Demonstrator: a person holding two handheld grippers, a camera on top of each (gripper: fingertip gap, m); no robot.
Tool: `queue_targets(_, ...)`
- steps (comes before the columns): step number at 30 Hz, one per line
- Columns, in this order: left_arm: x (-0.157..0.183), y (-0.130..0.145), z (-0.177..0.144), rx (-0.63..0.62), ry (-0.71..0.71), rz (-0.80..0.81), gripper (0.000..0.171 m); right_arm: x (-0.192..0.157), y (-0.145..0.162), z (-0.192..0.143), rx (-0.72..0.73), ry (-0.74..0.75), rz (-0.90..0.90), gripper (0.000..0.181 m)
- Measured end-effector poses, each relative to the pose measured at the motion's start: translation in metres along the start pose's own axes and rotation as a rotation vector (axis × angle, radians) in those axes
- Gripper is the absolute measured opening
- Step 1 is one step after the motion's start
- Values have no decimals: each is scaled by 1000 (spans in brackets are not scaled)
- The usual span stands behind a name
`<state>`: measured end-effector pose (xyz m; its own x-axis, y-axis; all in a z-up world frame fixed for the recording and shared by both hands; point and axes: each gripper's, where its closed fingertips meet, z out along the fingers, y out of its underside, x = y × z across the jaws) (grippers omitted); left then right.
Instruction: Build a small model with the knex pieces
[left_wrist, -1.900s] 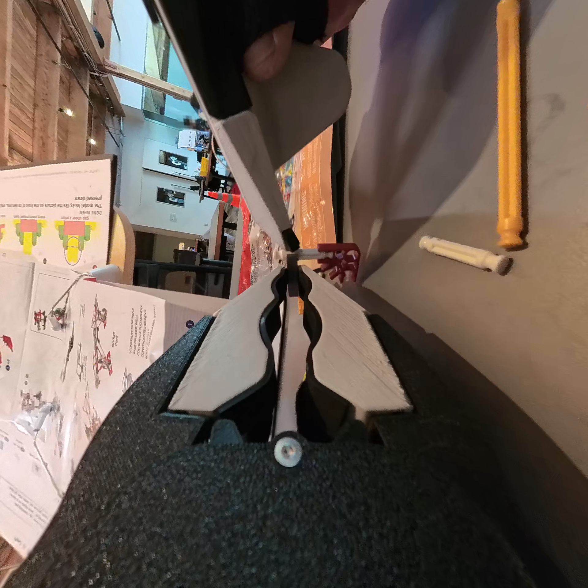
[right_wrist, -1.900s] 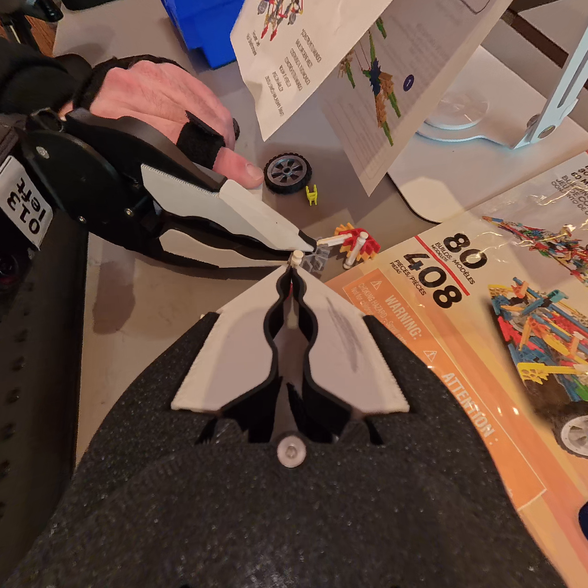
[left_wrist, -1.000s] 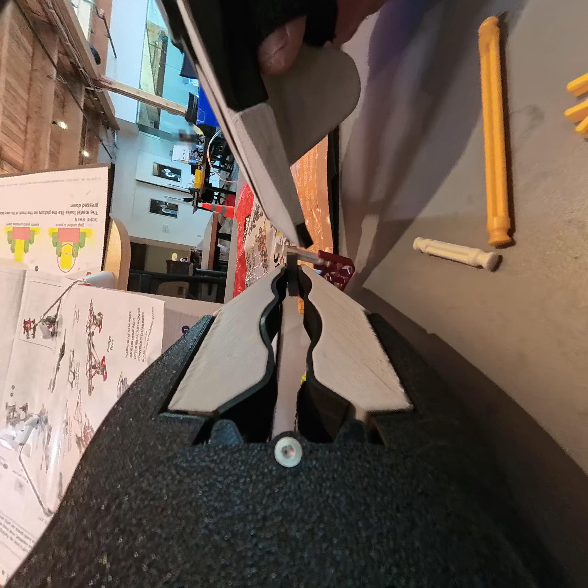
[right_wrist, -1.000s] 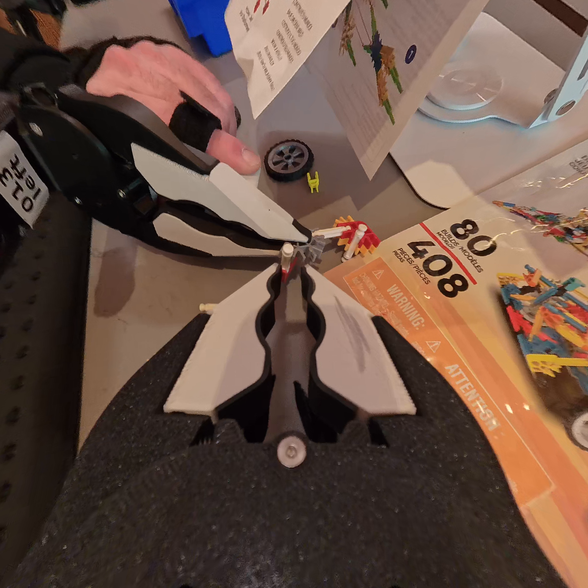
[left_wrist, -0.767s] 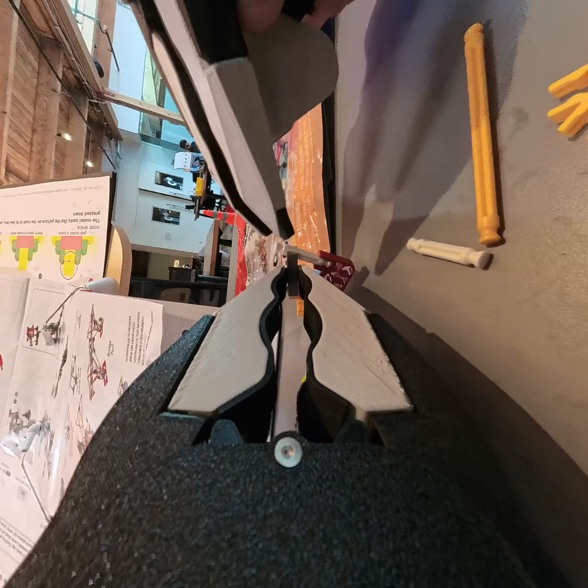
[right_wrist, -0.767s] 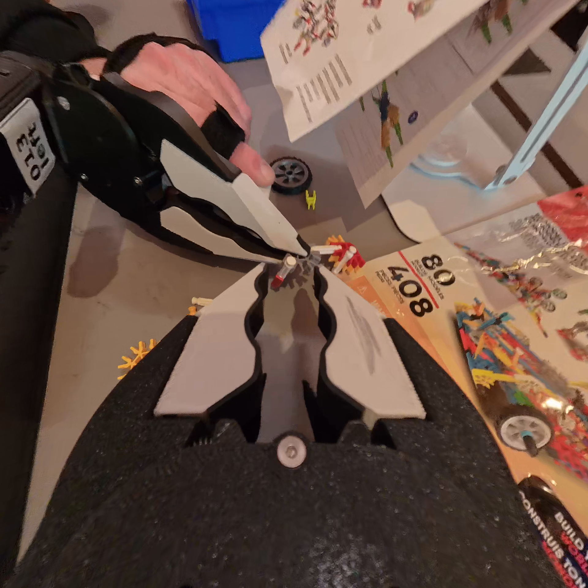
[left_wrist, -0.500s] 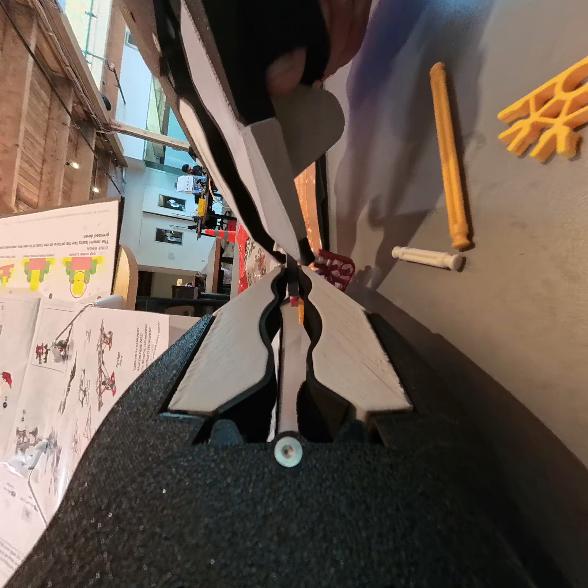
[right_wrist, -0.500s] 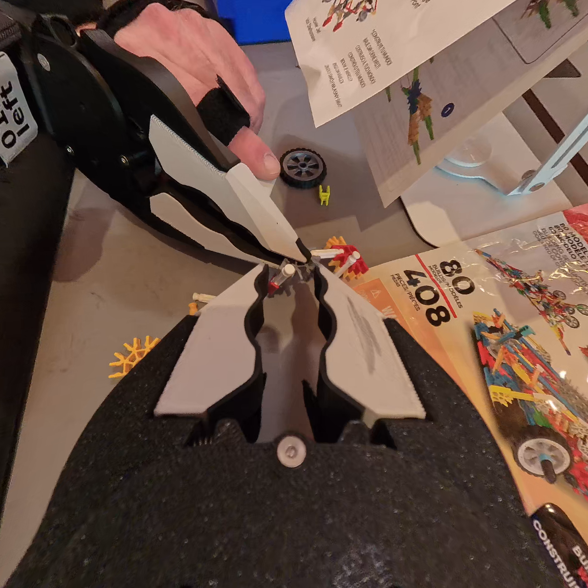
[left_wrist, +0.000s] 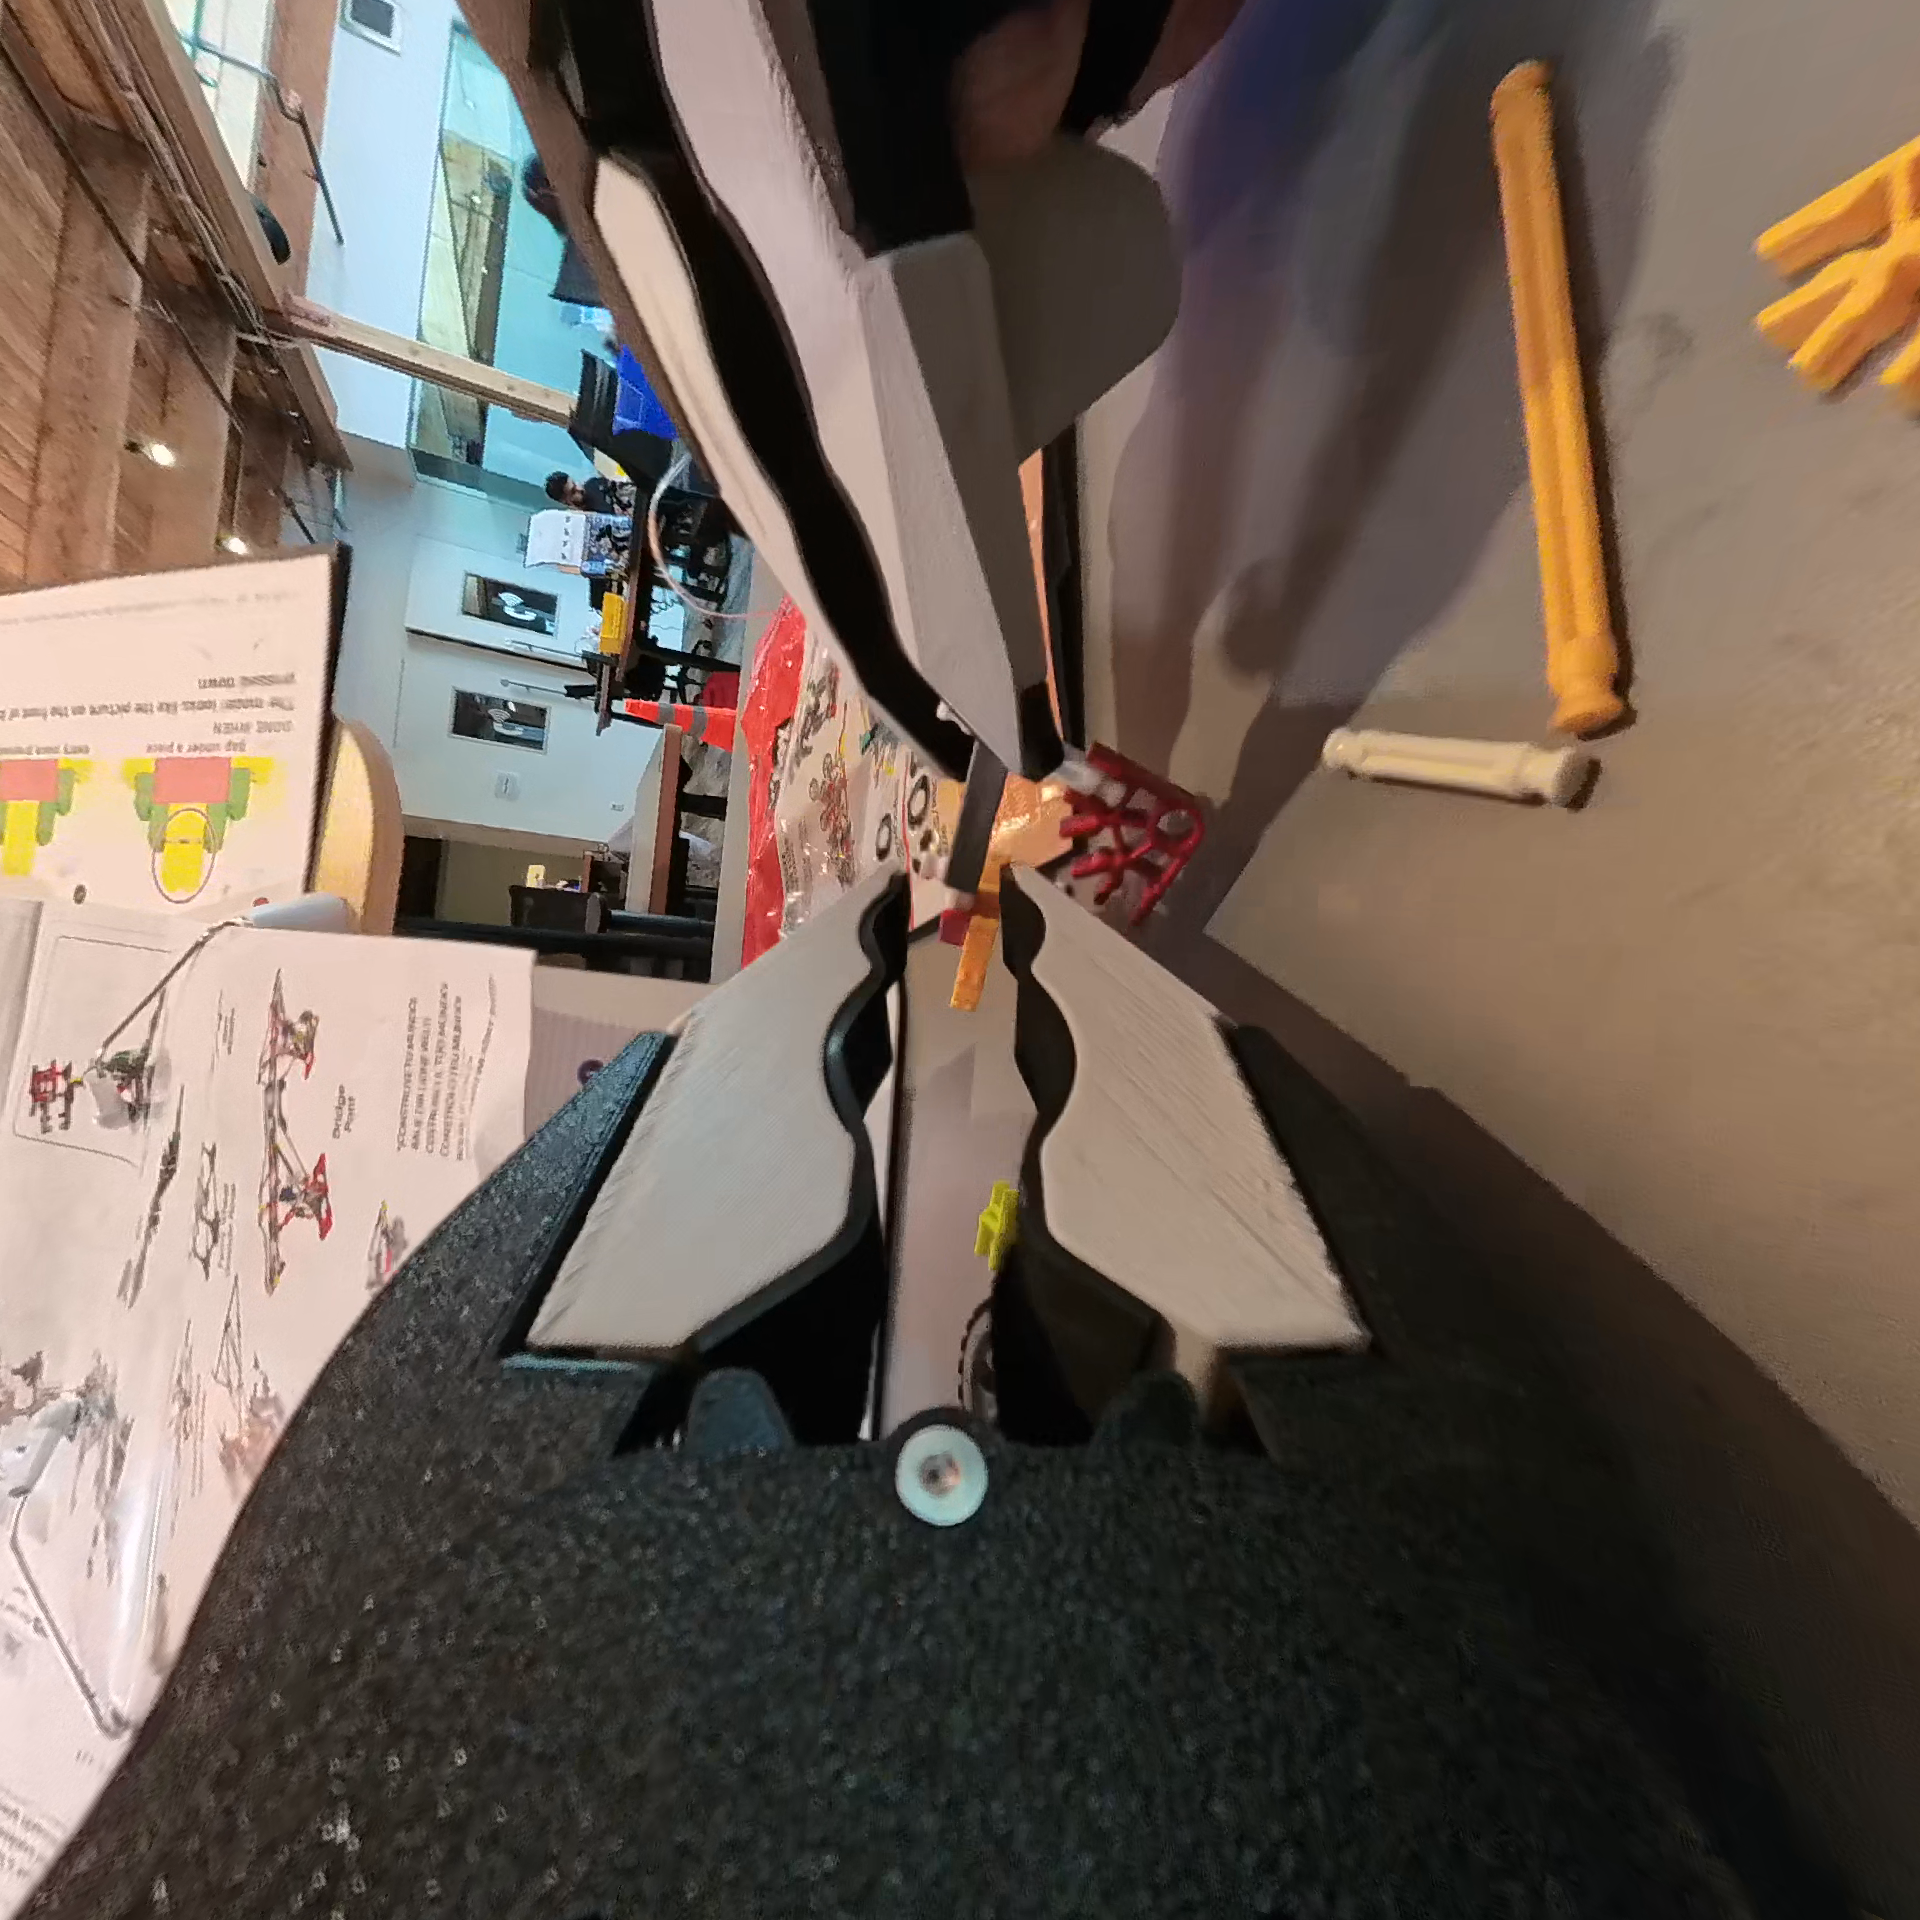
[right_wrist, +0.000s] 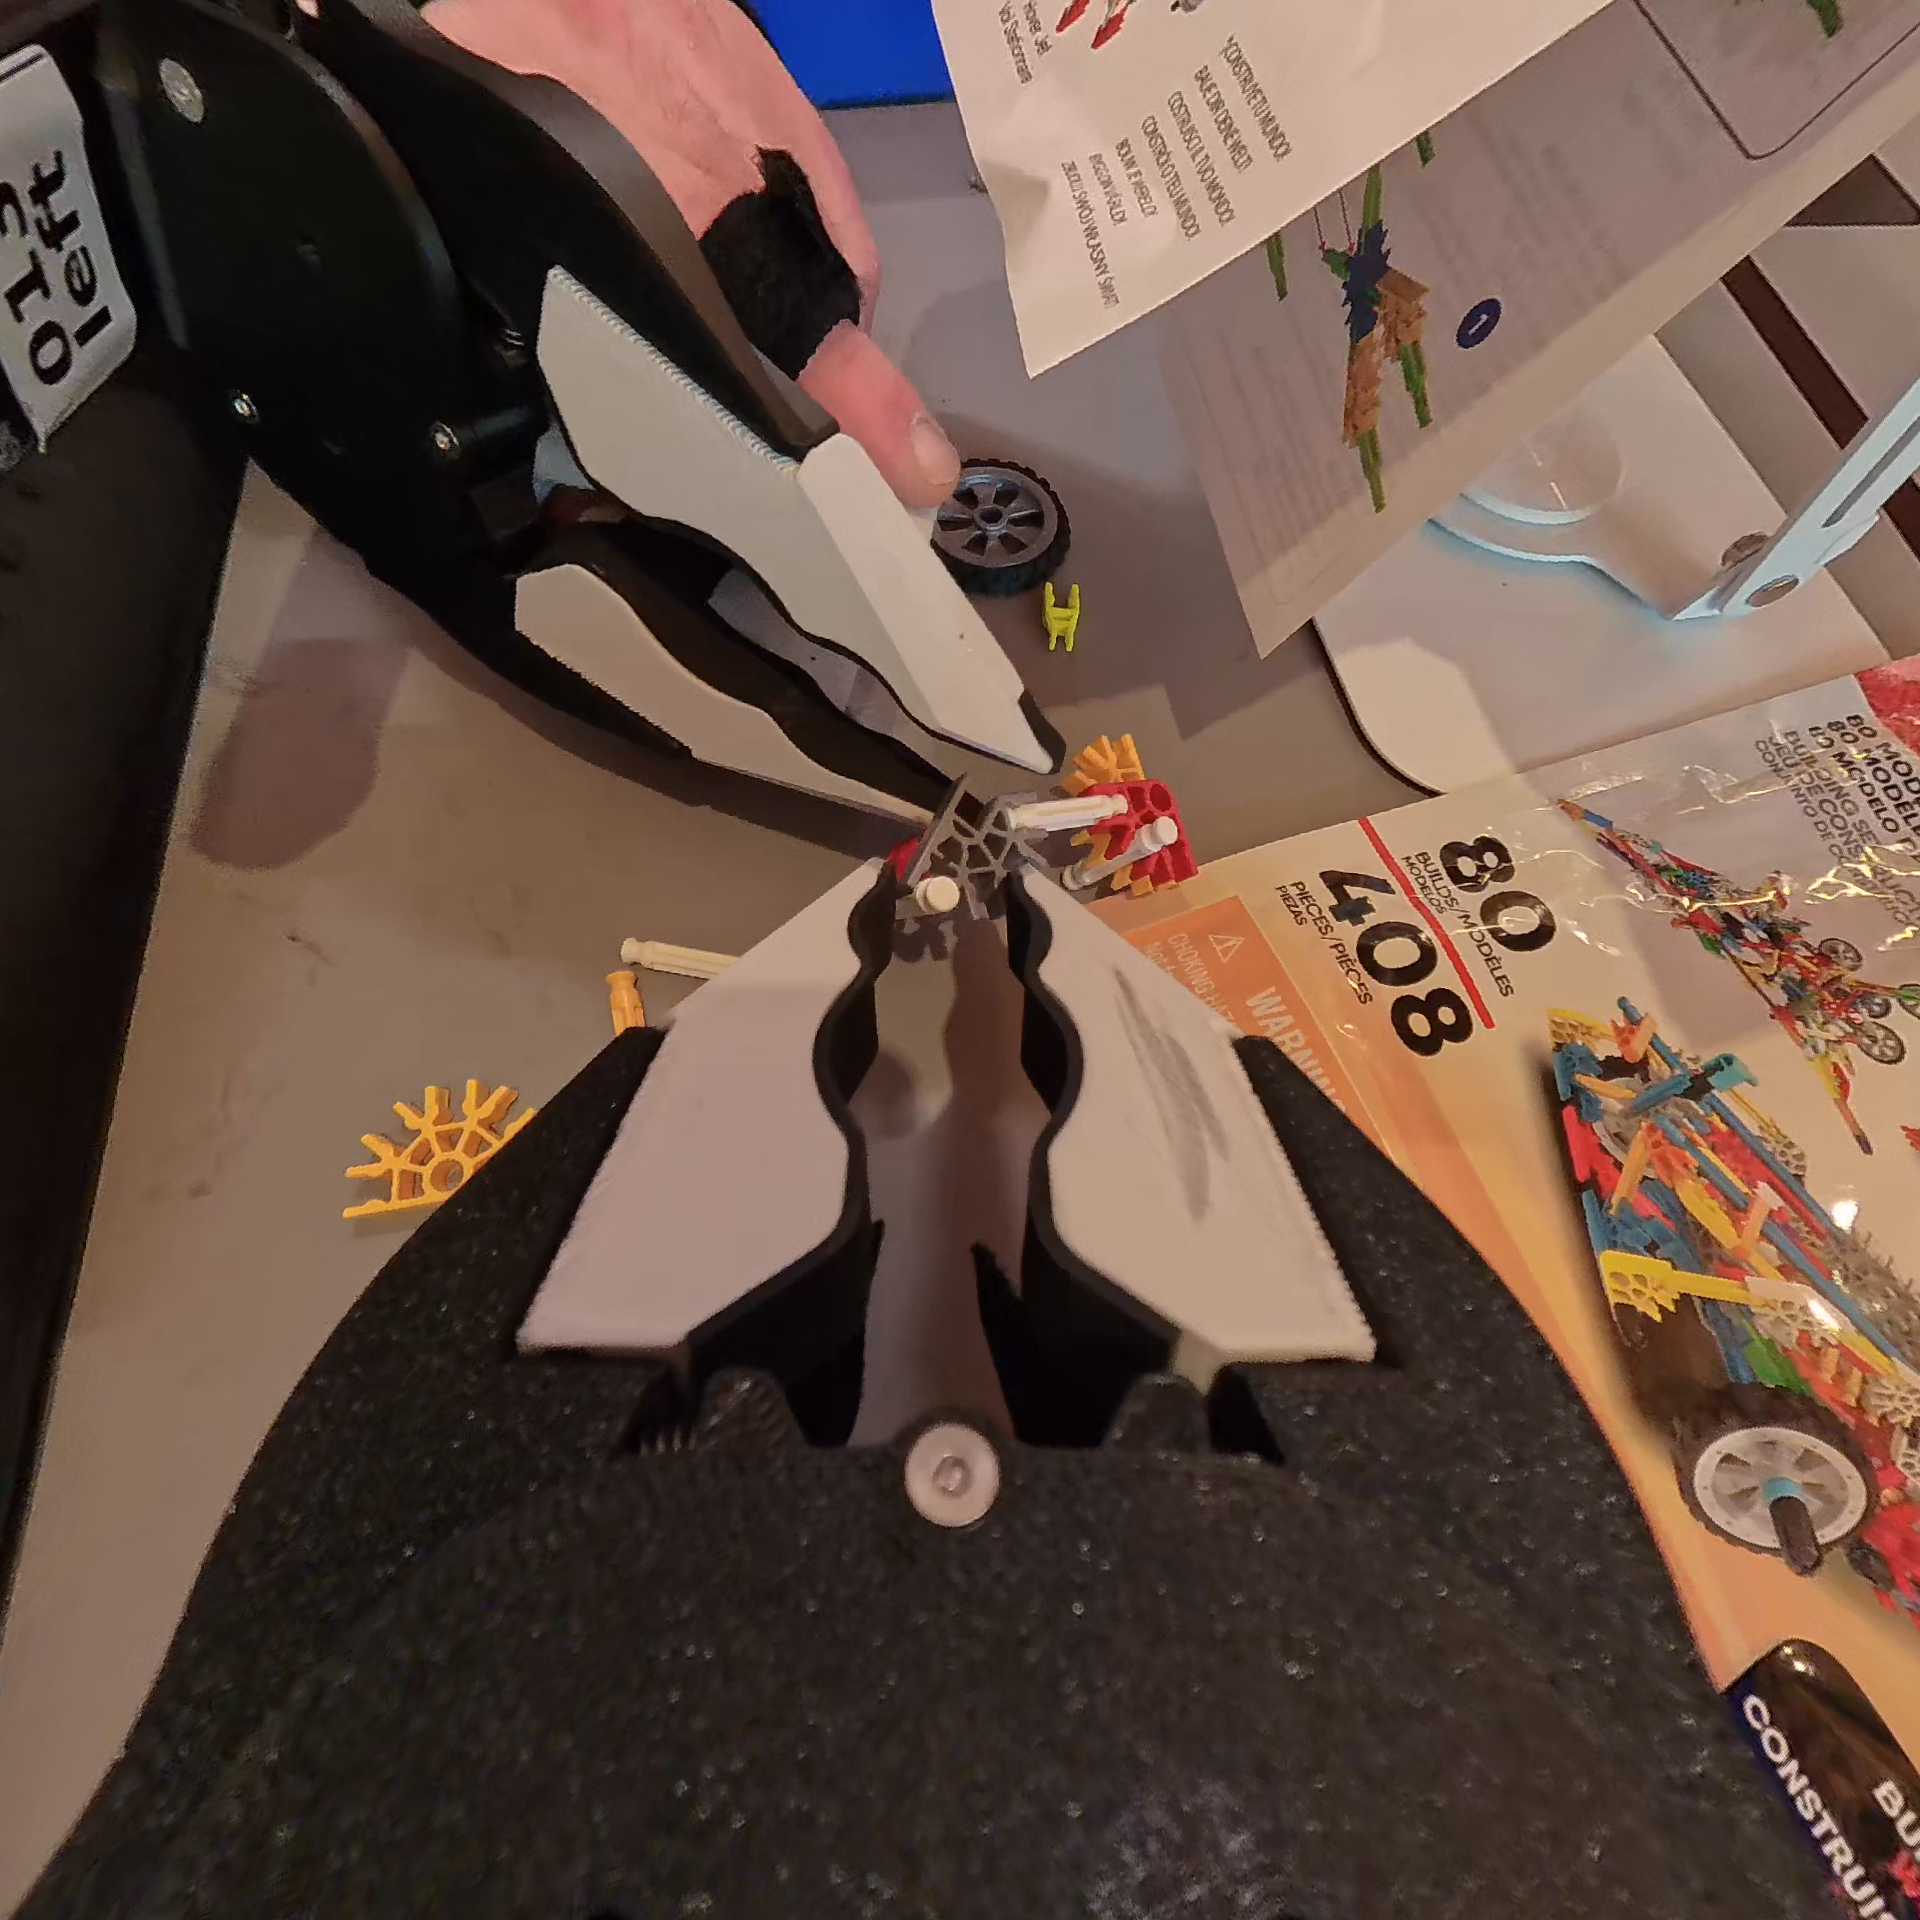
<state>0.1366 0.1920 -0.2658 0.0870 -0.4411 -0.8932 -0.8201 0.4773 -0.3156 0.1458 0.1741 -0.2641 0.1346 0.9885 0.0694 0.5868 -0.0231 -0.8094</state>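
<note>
Right gripper (right_wrist: 951, 888) jaws are drawn in narrow, and I read both tips as pinching a grey connector (right_wrist: 971, 852) that carries a short white rod. Left gripper (left_wrist: 954, 899) comes in from 10 o'clock in the right wrist view. Its jaws stand slightly parted, with the connector's edge in the gap, and I see no firm grip there. At 2 o'clock, just beside the connector, a red-and-yellow cluster (right_wrist: 1127, 842) lies on the grey table (right_wrist: 468, 883), at the edge of an orange package (right_wrist: 1403, 987). A black wheel (right_wrist: 997, 525) and a lime clip (right_wrist: 1060, 615) lie at 12 o'clock. A yellow snowflake piece (right_wrist: 436, 1148) lies at 8 o'clock.
</note>
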Motion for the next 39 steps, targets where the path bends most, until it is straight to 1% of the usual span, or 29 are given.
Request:
queue_targets(2, 5, 4, 1, -17, 29, 7, 14, -1, 0, 1, 0, -3, -3, 20)
queue_targets(4, 4, 3, 2, -16, 11, 26, 6, -2, 0, 1, -5, -3, -15, 20)
queue_targets(11, 3, 2, 1, -18, 8, 28, 5, -2, 0, 0, -2, 4, -26, 21)
queue_targets(16, -1, 1, 0, -15, -9, 18, 5, 2, 0, -5, -3, 21, -22, 27)
queue_targets(22, -6, 3, 1, -27, -35, -3, 6, 5, 0, -11, 13, 9, 28, 26)
queue_targets(26, -13, 6, 1, -55, -66, -29, 5, -1, -1, -9, 5, -34, 84, 26)
queue_targets(28, -15, 7, 2, -66, -79, -35, 5, 1, -1, -6, -8, -27, 128, 26)
queue_targets(32, -16, 9, 3, -84, -86, -35, 5, 6, -3, 1, 5, -22, 211, 9)
queue_targets(34, -15, 9, 3, -78, -82, -40, 5, 6, -5, 0, 21, -27, 218, 8)
queue_targets(39, -13, 7, 3, -70, -76, -36, 6, 7, -3, 0, 5, -14, 205, 6)
